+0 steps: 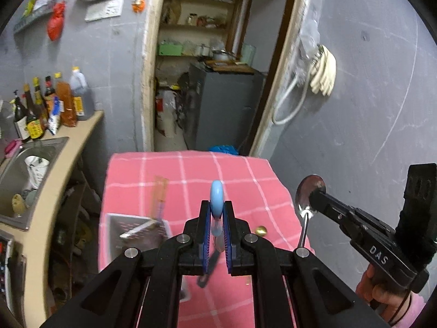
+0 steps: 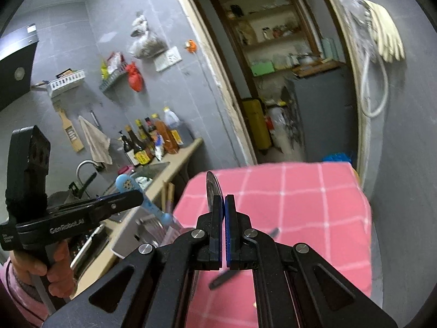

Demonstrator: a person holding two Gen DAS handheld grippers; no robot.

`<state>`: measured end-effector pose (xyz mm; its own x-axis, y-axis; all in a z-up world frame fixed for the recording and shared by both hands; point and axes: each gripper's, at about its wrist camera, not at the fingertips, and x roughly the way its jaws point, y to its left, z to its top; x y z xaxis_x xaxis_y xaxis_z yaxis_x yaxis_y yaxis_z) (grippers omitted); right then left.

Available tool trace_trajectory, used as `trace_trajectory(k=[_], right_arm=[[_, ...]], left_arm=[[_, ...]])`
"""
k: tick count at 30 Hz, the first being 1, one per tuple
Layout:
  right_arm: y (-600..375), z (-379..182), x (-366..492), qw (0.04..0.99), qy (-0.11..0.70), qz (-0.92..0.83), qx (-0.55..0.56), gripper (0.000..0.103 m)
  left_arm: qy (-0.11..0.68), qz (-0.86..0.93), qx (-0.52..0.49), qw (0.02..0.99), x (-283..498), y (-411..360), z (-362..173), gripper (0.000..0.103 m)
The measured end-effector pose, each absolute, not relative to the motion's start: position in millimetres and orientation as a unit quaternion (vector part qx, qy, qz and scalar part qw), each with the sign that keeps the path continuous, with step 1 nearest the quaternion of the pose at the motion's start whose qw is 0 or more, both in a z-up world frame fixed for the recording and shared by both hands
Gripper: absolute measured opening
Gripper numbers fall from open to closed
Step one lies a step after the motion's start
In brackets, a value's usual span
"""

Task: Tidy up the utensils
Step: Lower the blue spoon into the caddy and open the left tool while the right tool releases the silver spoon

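Above a table draped in a pink checked cloth (image 1: 191, 169), both grippers hang in the air, each pinching a utensil. Left gripper (image 1: 217, 213) has its blue pads pressed on the stem of a light blue spoon (image 1: 217, 194), whose rounded end sticks up past the fingertips. Right gripper (image 2: 224, 205) is pinched tight on a metal spoon (image 1: 310, 191), bowl upward and handle hanging below. On the cloth under them sits a grey utensil tray (image 1: 136, 229) holding blurred cutlery, with an orange-tinted strip (image 1: 160, 191) leaning beside it and a small brass-coloured ball (image 1: 260, 230) nearer the right edge. Left of the table runs a counter with a steel sink (image 1: 24, 169) and a cluster of sauce bottles (image 1: 49, 106). Beyond stands an open doorway (image 1: 207, 68) to a shelved storeroom, and pale gloves (image 1: 325, 71) hang on the grey wall
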<state>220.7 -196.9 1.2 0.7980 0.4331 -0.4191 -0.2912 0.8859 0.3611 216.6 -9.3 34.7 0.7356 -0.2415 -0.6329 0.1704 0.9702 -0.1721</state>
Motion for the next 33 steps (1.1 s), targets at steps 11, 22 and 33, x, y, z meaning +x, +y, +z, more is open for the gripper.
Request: trace_trajectory(k=[11, 22, 33], right_arm=[[-128.3, 32.2, 239.2, 0.948, 0.2, 0.224, 0.103, 0.002], [-83.7, 11.6, 246.3, 0.951, 0.193, 0.231, 0.07, 0.002], [-66.6, -27.2, 234.9, 0.945, 0.226, 0.237, 0.022, 0.002]], left_arm=[[0.336, -0.069, -0.076, 0.936, 211.3, 66.3, 54.3, 0.008], [0.352, -0.062, -0.065, 0.932, 200.1, 78.6, 44.5, 0.008], [0.408, -0.063, -0.038, 0.91, 206.3, 67.4, -1.3, 0.009]])
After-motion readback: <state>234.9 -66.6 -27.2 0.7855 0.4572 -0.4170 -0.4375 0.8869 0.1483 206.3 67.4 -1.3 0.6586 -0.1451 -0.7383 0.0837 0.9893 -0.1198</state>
